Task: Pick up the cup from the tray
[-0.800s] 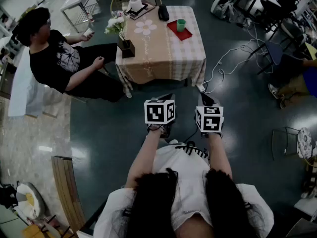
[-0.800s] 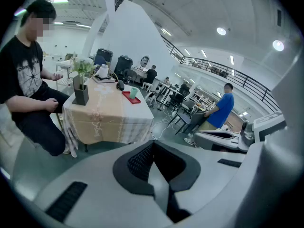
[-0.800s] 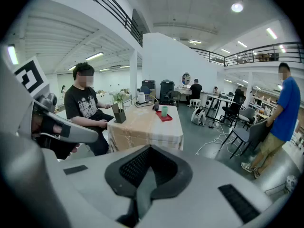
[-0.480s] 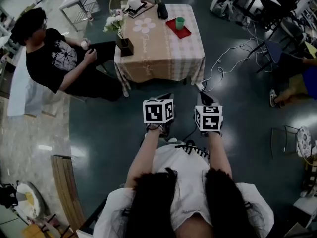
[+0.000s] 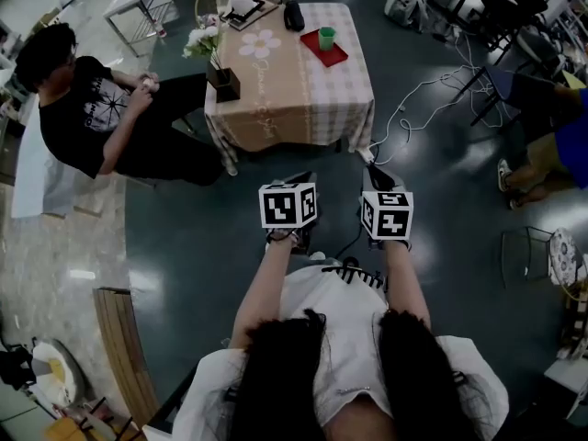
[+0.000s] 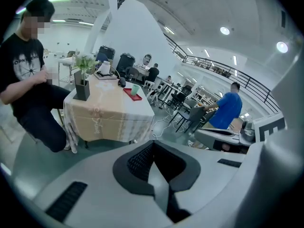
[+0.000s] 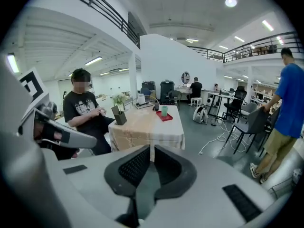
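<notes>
A green cup [image 5: 326, 37] stands upright on a red tray [image 5: 316, 51] at the far right corner of a cloth-covered table [image 5: 294, 99]. The cup [image 6: 135, 89] also shows small in the left gripper view, and the cup [image 7: 164, 110] and the tray [image 7: 165, 117] show in the right gripper view. My left gripper [image 5: 305, 179] and right gripper [image 5: 376, 176] are held side by side over the floor, well short of the table. Both point toward it. The left gripper [image 6: 153, 144] and right gripper [image 7: 152, 149] are shut with nothing between the jaws.
A seated person [image 5: 87, 108] is at the table's left side. On the table are a flower vase [image 5: 220, 72], a black object [image 5: 293, 15] and a white item [image 5: 241, 0]. Cables [image 5: 418, 99] trail over the floor at right, near a person in blue [image 7: 284, 108] and chairs.
The table has slid up and a little left in the head view. The seated person has drawn both hands together. Both grippers stay shut and side by side.
</notes>
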### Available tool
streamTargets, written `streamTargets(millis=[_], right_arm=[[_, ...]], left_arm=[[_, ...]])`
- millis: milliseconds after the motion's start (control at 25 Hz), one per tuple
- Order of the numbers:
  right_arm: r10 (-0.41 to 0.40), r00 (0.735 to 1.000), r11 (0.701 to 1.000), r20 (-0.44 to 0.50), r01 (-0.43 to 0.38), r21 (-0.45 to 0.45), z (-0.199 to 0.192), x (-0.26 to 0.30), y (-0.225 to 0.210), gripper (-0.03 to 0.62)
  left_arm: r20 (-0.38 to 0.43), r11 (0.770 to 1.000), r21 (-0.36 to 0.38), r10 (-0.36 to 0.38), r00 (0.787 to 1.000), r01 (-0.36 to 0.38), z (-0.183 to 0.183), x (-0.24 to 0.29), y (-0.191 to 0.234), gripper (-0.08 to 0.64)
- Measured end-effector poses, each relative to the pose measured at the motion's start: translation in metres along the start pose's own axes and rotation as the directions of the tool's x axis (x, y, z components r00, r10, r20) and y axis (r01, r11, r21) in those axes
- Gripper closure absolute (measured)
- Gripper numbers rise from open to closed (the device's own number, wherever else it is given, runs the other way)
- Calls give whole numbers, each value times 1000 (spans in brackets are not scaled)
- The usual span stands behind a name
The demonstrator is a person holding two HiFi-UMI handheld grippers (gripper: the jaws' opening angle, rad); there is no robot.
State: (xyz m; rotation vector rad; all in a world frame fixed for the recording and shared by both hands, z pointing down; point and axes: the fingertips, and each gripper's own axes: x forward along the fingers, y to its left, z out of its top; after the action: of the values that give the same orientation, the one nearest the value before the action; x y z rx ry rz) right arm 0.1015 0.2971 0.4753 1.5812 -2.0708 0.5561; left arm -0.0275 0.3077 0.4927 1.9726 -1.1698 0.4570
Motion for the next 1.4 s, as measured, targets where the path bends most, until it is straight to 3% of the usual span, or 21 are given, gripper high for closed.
streamTargets(millis=[80,200,280,480,880,1400], right_arm=[[20,1000,1000,13,-20,-5,2,0,1,574],[68,997,998,24,-68,-2,6,4,6,447],[87,996,996,29,-87,-9,9,8,7,401],[103,994,995,30,-102,-20,21,30,4,351],[79,997,997,16,-79,-15,67,100,-27,327],[57,998,996,-16,-56,74,142,214,-33,273]], left_arm=[[1,1000,-5,2,1000,-2,2,0,1,552],[3,1000,-8,7,1000,-7,6,2,4,552],[9,1000,-8,12,1000,-12,11,4,6,552],[21,1000,-26,18,1000,-17,33,19,22,552],[13,998,-62,26,1000,-25,101,79,62,552],[-47,1000,-25,4,999,-5,215,149,126,552]])
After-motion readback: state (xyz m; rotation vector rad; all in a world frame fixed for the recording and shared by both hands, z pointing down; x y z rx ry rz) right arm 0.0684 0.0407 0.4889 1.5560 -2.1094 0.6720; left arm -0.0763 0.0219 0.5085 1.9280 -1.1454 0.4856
